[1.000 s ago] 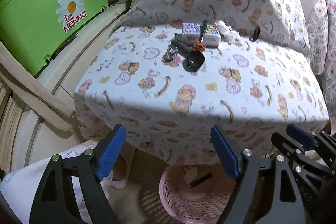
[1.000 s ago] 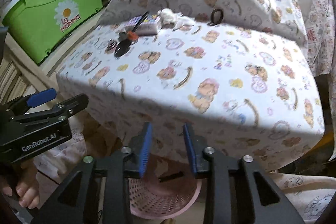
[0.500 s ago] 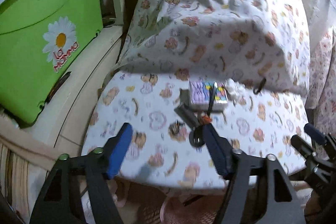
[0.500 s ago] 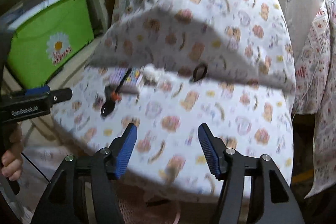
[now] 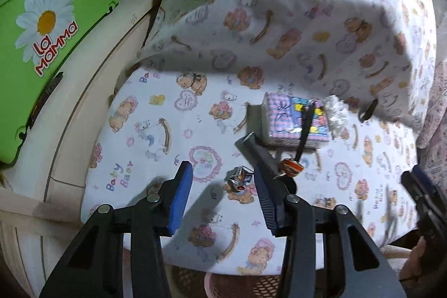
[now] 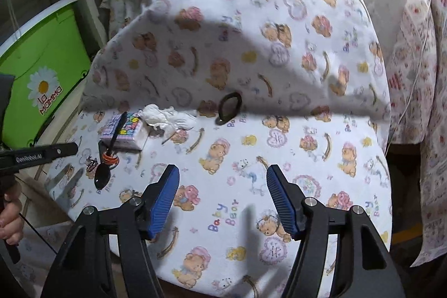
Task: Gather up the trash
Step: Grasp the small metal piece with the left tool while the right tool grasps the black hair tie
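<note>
Left view: the left gripper (image 5: 223, 193) is closing with nothing squeezed yet. A crinkly shiny wrapper (image 5: 238, 180) lies between its blue ridged fingers (image 5: 181, 197) on the soft teddy-bear cloth (image 5: 156, 136). A pink holey basket (image 5: 240, 285) peeks out below.

Right view: the right gripper (image 6: 222, 198) is opening, empty. A crumpled white tissue (image 6: 167, 117) lies beside a flat tissue pack (image 6: 125, 131) and a black plastic spoon (image 6: 107, 158).

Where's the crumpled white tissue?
In the right wrist view the crumpled white tissue lies upper left on the bear-print cloth, just right of the colourful packet.
</note>
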Available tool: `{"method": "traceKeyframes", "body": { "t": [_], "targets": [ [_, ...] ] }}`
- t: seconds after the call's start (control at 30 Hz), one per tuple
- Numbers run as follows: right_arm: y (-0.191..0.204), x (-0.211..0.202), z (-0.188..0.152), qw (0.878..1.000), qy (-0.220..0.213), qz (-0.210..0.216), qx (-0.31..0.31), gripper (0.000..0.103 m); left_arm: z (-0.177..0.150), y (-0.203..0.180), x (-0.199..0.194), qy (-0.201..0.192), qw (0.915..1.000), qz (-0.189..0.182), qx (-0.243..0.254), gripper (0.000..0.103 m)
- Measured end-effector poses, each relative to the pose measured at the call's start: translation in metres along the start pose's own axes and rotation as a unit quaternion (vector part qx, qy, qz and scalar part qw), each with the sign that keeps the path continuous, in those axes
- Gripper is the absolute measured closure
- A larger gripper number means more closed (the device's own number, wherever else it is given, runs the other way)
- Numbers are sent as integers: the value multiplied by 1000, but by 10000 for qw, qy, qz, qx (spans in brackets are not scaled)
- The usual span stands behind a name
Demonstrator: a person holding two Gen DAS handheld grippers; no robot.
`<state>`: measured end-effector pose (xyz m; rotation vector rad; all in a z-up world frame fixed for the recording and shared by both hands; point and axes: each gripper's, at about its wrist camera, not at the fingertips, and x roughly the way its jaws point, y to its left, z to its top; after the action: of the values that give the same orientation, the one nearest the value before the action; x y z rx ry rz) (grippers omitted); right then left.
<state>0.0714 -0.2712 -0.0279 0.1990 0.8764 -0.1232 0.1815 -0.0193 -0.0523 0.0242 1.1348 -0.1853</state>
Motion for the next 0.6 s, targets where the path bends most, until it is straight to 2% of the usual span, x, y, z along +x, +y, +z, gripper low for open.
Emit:
{"method": "traceKeyframes", "body": {
  "t": [0.07, 0.13, 0.3, 0.37, 0.4, 0.43, 0.5, 0.6],
  "targets": [
    [-2, 2, -1, 10000, 3, -41, 37, 36, 0, 0, 6, 82, 10000, -36, -37, 60],
    [-4, 6, -2, 9999, 54, -77, 46, 36, 0, 1, 8, 164, 9995, -253, -84, 60],
    [-9, 12, 1, 9997, 163, -14, 188, 36, 3, -9, 9, 241, 9990, -376, 11, 60],
    [-10, 13, 2, 9997, 169, -4, 197, 36, 3, -12, 13, 348, 9991, -250, 16, 61],
    [-10, 13, 3, 9997, 165, -13, 186, 36, 2, -13, 16, 413, 9991, -129, 39, 70],
    [-9, 14, 4, 9997, 164, -27, 166, 36, 2, -13, 17, 441, 9990, -97, 50, 73],
    [-10, 14, 5, 9997, 175, -25, 168, 36, 3, -16, 19, 481, 9986, -177, 129, 73],
    [-10, 15, 7, 9996, 210, 33, 204, 35, 2, -18, 22, 477, 9986, -36, 204, 73]
  ]
}}
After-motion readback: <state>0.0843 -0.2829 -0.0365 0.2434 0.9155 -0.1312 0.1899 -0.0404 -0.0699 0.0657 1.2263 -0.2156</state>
